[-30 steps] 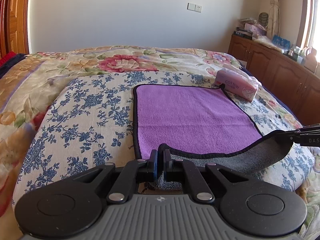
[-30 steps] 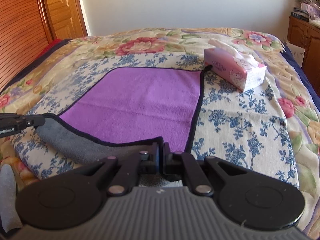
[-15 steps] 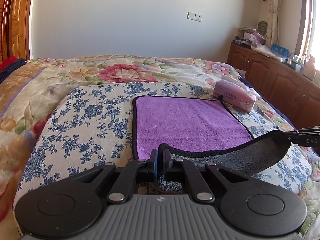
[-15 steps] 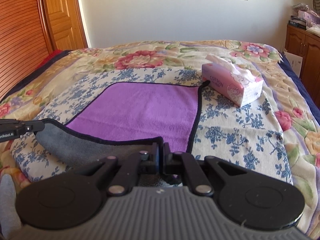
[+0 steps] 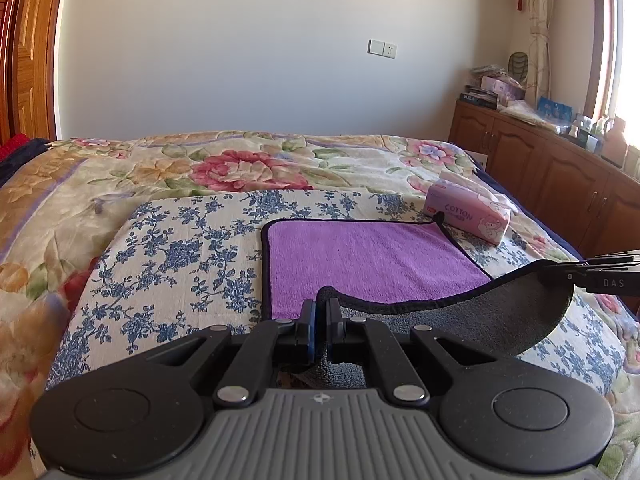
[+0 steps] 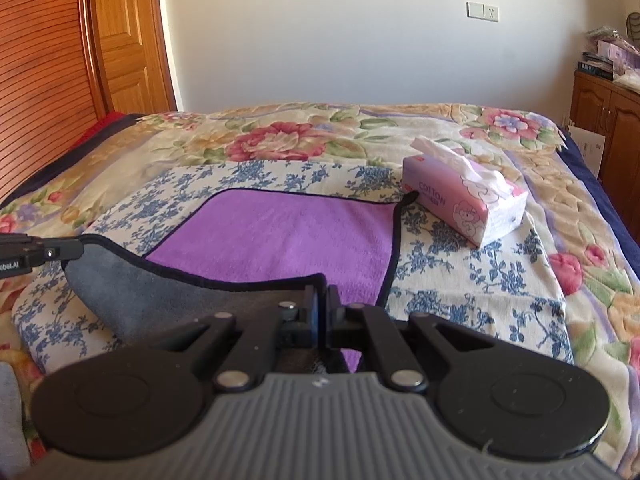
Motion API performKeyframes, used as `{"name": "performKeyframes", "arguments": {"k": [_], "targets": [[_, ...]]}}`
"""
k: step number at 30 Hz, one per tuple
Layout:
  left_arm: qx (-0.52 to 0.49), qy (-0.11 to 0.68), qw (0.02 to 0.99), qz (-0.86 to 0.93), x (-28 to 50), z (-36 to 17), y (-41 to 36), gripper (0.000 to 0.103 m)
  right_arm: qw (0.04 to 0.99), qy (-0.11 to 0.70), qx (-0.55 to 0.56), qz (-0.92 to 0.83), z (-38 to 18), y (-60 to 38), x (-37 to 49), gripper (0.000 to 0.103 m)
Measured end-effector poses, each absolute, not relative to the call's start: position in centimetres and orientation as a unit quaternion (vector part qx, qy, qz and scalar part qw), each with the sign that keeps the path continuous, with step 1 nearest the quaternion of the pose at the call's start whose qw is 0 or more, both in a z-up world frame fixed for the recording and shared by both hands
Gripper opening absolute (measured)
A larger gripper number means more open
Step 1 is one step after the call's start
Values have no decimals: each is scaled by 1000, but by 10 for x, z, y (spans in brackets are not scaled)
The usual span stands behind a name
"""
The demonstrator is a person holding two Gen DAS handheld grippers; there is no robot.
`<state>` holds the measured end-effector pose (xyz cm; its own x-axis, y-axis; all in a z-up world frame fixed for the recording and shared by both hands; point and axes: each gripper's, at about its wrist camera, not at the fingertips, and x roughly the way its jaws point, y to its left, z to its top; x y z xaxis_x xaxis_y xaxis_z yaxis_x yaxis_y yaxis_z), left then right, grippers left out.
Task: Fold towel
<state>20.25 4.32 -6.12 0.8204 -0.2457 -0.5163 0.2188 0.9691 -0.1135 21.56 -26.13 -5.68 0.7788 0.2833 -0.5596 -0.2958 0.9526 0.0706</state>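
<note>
A purple towel [image 5: 368, 256] with a black hem and a grey underside lies on the blue-flowered cloth of the bed; it also shows in the right wrist view [image 6: 288, 232]. My left gripper [image 5: 320, 310] is shut on the towel's near left corner. My right gripper [image 6: 320, 298] is shut on the near right corner. Both corners are lifted, so the near edge hangs between them with its grey underside [image 5: 480, 316] showing. The right gripper shows at the right edge of the left wrist view [image 5: 576, 276], and the left gripper at the left edge of the right wrist view [image 6: 60, 252].
A pink tissue box [image 5: 468, 216] sits at the towel's far right corner, also in the right wrist view [image 6: 464, 204]. The bed [image 5: 224, 168] has a floral quilt. Wooden cabinets [image 5: 560, 172] run along the right. A wooden door [image 6: 124, 40] stands at the left.
Both grippers have risen with the towel's near corners. The near edge is lifted higher and more grey underside shows. The far part of the towel stays flat.
</note>
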Motion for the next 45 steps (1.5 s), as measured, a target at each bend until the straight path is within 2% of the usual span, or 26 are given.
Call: {"name": "performKeyframes", "arguments": {"k": [45], "targets": [[-8,265,956,-127,268,-70,37,6,950,270,-28,156,-68,-264,271,4]]}}
